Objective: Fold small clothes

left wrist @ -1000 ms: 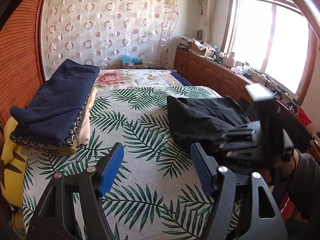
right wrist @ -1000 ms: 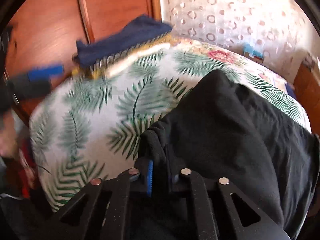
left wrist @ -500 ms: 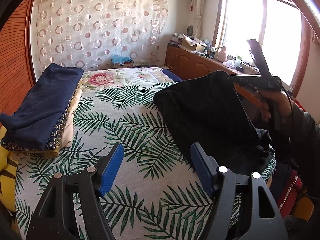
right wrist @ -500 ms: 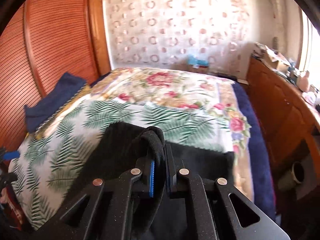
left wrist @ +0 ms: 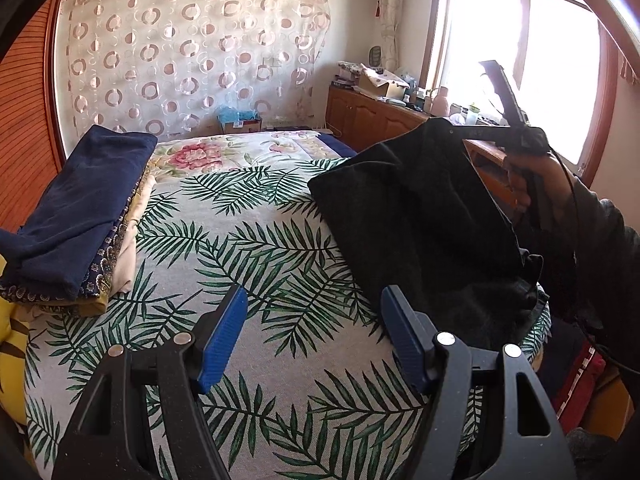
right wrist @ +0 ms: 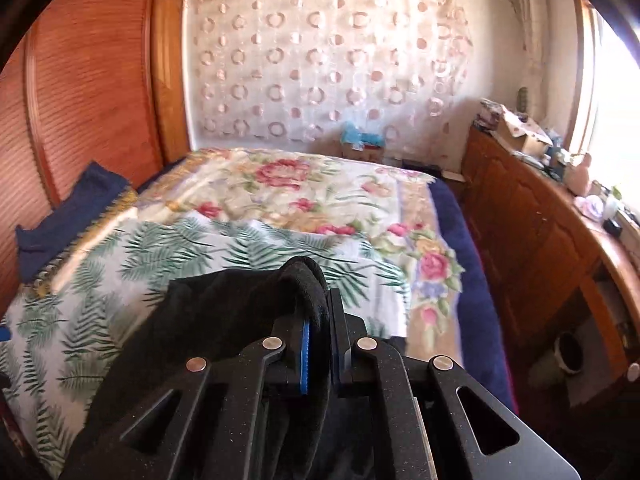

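The bed [left wrist: 256, 240] fills the frame's middle; a black garment [left wrist: 420, 208] hangs at right, one corner lifted. The right tongs [right wrist: 320, 344] pinch that corner; the left tongs [left wrist: 312, 332] gape empty, lower centre. A thin pinch could slip, collapsing the fold.

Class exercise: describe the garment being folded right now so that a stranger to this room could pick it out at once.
Start at the bed with the palm-leaf sheet. On its window side lies a black garment, one corner lifted off the sheet and pinched in the right gripper. It is the only black cloth, spread loose, unlike the folded stack with a navy piece on top by the wooden wall.
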